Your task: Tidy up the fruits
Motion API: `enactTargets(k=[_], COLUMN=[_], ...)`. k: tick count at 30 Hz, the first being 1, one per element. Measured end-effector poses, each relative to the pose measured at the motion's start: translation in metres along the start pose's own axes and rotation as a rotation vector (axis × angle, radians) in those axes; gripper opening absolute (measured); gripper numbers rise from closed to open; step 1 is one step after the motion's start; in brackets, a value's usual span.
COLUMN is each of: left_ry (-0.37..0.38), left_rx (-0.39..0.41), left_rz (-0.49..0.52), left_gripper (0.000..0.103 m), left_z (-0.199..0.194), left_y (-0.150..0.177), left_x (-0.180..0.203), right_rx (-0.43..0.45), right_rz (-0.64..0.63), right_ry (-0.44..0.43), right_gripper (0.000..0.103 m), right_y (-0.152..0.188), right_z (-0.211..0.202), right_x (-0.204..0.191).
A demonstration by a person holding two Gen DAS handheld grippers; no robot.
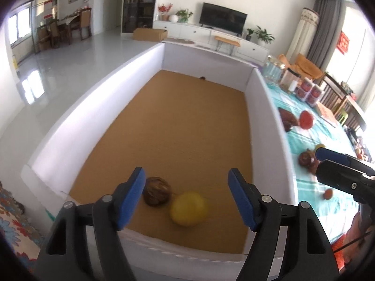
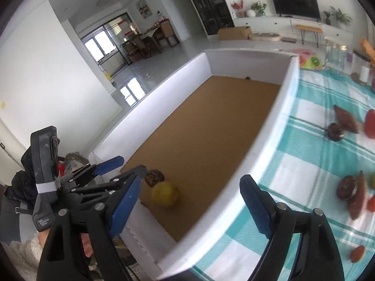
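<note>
A large white-walled box [image 1: 93, 107] with a brown floor lies ahead. In its near corner rest a yellow fruit [image 1: 189, 208] and a brown round fruit [image 1: 157, 190], side by side. My left gripper [image 1: 186, 172] hovers open above them with nothing between its blue pads. In the right wrist view the same yellow fruit [image 2: 165, 194] and brown fruit [image 2: 154, 177] show inside the box [image 2: 269, 140]. My right gripper [image 2: 192, 180] stands open and empty over the box's near right wall. The left gripper [image 2: 131, 165] shows at the left there, and the right gripper [image 1: 320, 161] shows at the right edge of the left wrist view.
Right of the box a teal checked tablecloth [image 2: 304, 164] carries several loose fruits: a red one [image 1: 305, 119], brown ones [image 2: 336, 131] [image 2: 346, 187] and a small orange one [image 2: 357, 254]. Jars [image 1: 290, 79] and red cans [image 1: 309, 91] stand at the far end. A hand [image 2: 86, 245] holds the left gripper.
</note>
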State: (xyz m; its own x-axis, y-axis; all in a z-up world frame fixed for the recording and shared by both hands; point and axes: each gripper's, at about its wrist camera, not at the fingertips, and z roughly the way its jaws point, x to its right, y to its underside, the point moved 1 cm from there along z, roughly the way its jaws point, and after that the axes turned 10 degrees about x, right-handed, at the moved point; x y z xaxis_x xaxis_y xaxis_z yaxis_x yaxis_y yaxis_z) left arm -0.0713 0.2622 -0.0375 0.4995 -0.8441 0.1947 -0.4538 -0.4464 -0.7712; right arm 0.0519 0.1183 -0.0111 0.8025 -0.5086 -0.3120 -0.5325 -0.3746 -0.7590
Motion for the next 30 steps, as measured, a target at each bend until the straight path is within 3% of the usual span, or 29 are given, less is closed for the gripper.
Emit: enactTargets(k=[6, 11, 14, 17, 23, 30], left_ry=[0.332, 0.543, 0.526, 0.446, 0.347, 0.321], left_rx=[-0.042, -0.164, -0.198, -0.188, -0.176, -0.11], left_rz=[0.09, 0.191, 0.262, 0.326, 0.327, 0.403], left_gripper=[0.082, 0.082, 0.082, 0.082, 0.082, 0.082], left_z=[0.001, 0.023, 0.053, 0.081, 0.117, 0.115], left_y=[0.01, 0.036, 0.053, 0.068, 0.08, 0.086], left_x=[0.101, 0.191, 0.223, 0.235, 0.228, 0.233], right_rx=[0.079, 0.039, 0.042, 0.065, 0.111, 0.145], right_rz=[-0.008, 0.004, 0.136, 0.263, 0.228, 0.227], right_ry=[0.381, 0.754, 0.846, 0.858, 0.863, 0.853], right_gripper=[0.1, 0.101, 0.101, 0.101, 0.101, 0.101], right_y=[0.045, 0.091, 0.112, 0.123, 0.124, 0.126], right_z=[-0.087, -0.128, -0.155, -0.172, -0.173, -0.171], right_x=[0.086, 0.165, 0.212, 0.236, 0.221, 0.225])
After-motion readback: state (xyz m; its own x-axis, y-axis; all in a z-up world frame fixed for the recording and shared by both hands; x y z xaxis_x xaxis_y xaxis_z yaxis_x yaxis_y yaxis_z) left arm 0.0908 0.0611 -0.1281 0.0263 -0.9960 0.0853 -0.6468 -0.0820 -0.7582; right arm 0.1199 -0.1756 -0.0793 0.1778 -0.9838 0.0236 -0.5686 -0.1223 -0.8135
